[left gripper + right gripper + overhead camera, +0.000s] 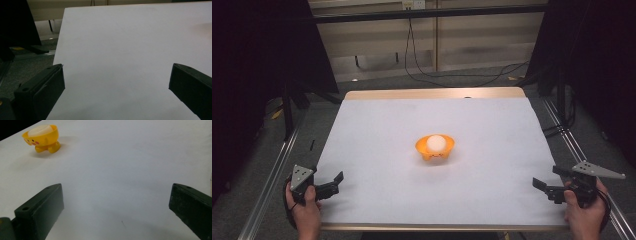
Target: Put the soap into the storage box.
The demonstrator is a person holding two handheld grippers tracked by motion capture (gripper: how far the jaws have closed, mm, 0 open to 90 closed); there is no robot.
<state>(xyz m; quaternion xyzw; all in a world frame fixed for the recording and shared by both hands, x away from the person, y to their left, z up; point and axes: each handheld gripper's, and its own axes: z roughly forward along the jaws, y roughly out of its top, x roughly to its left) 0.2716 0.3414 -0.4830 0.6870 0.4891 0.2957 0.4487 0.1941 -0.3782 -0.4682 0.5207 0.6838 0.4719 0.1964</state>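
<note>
The yellow cup [435,148] is sitting in the middle of the white surface [377,135], standing upright on its little feet, and a pale ball [436,143] is resting inside it. Both grippers are waiting well apart from it, down at the near corners.

The left gripper [336,181] is hanging at the near left edge, its jaws spread wide and holding nothing. In the left gripper view they are framing bare sheet. The hand [304,212] is gripping from below, forearm coming straight in, the jaws pointing forward and a little inward.

The right gripper [542,186] is mirroring it at the near right edge, jaws likewise wide apart and empty, the hand [584,212] wrapped around the grip. The jaws are pointing left, toward the centre. In the right gripper view the cup [42,138] is showing far off at the upper left, face side toward the camera, the ball [40,130] bulging above the rim.

The step looks like a first reach toward the cup. To do it well, I would say the right gripper is better placed, already looking toward it. It should be coming in low and level, jaws kept spread until they are straddling the cup wall or the ball. The cup looks light and footed, so a sideways bump could tip it and roll the ball out. Closing gently is the safer call.
</note>
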